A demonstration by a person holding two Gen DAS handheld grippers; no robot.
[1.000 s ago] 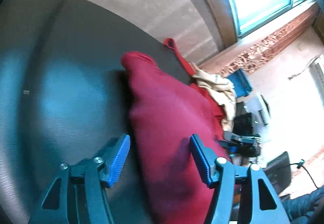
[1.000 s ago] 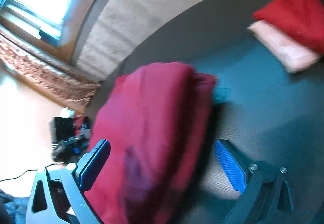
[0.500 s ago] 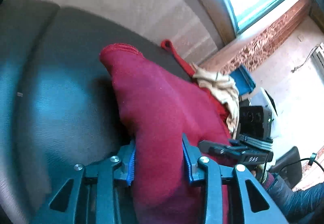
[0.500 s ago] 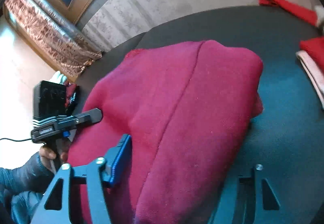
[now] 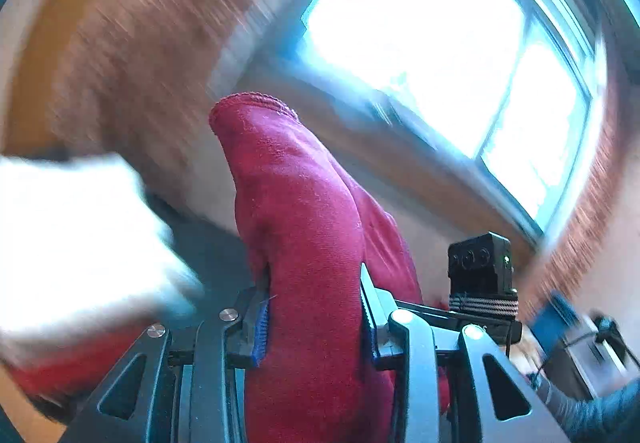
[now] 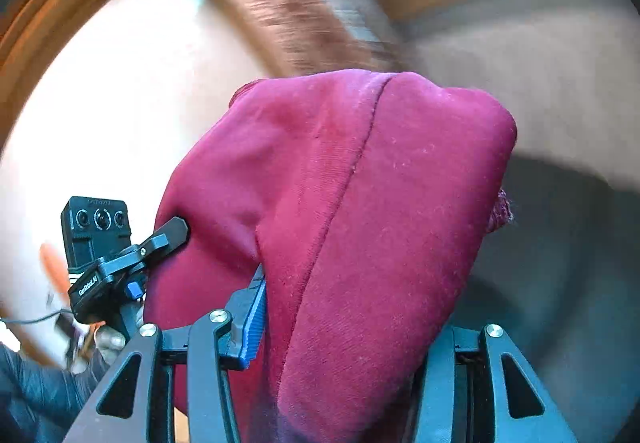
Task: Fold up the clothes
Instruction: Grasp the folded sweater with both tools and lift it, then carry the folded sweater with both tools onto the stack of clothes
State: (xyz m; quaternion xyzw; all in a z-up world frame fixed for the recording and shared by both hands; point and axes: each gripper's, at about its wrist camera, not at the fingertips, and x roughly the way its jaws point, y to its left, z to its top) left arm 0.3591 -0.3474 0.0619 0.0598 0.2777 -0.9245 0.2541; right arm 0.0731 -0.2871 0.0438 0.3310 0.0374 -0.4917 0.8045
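Both grippers, left (image 5: 314,317) and right (image 6: 340,327), pinch the folded crimson garment (image 6: 360,203) between their fingers, carrying it above the bench (image 6: 560,243) as one bundle.

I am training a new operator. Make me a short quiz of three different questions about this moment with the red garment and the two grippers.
1. True or false: the left gripper is shut on the red garment.
2. Multiple choice: in the right wrist view, the red garment is A) lying flat on the table, B) bunched and held up between the fingers of the right gripper, C) hanging from the window.
3. Fill in: the other gripper seen at the left of the right wrist view carries a small black ____.

Key: 1 true; 2 B; 3 camera.
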